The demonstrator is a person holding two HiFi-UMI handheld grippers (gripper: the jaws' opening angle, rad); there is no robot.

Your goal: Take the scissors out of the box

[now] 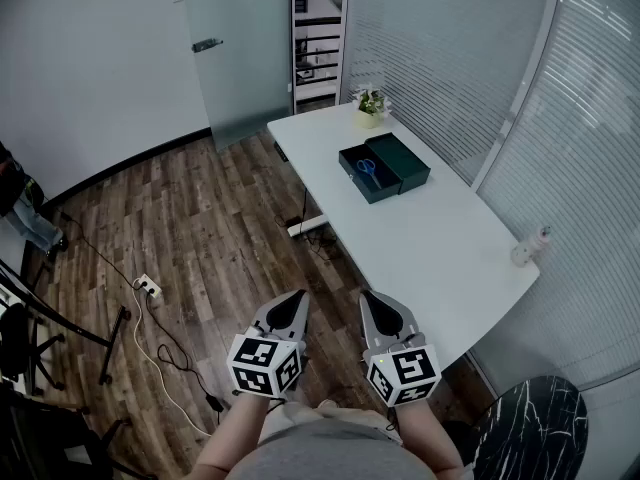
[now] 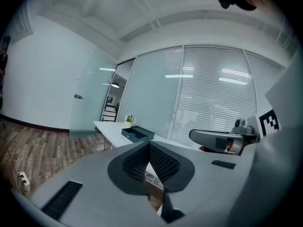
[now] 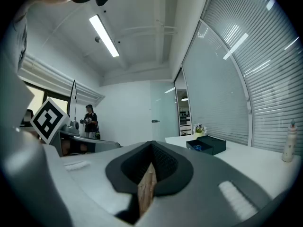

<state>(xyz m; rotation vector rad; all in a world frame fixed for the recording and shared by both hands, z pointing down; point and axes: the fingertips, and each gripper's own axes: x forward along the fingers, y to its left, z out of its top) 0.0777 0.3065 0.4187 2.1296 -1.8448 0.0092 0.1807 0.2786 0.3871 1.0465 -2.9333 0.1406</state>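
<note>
A dark green box (image 1: pixel 372 190) stands open on the far part of the white table (image 1: pixel 440 238), its lid (image 1: pixel 403 160) lying right beside it. Blue-handled scissors (image 1: pixel 366 166) lie inside the box. Both grippers hover low over the wooden floor, well short of the table. My left gripper (image 1: pixel 297 296) and right gripper (image 1: pixel 370 298) are both shut and hold nothing. In the left gripper view the box (image 2: pixel 137 135) is small and far beyond the shut left gripper (image 2: pixel 148 144). In the right gripper view the box (image 3: pixel 208 144) and scissors (image 3: pixel 196 147) lie far ahead of the shut right gripper (image 3: pixel 152 144).
A small potted plant (image 1: pixel 368 106) stands at the table's far end and a white bottle (image 1: pixel 530 248) near its right edge. A power strip (image 1: pixel 148 288) and cables lie on the floor at left. A black seat (image 1: pixel 525 428) is at bottom right. A person (image 3: pixel 90 122) stands far off.
</note>
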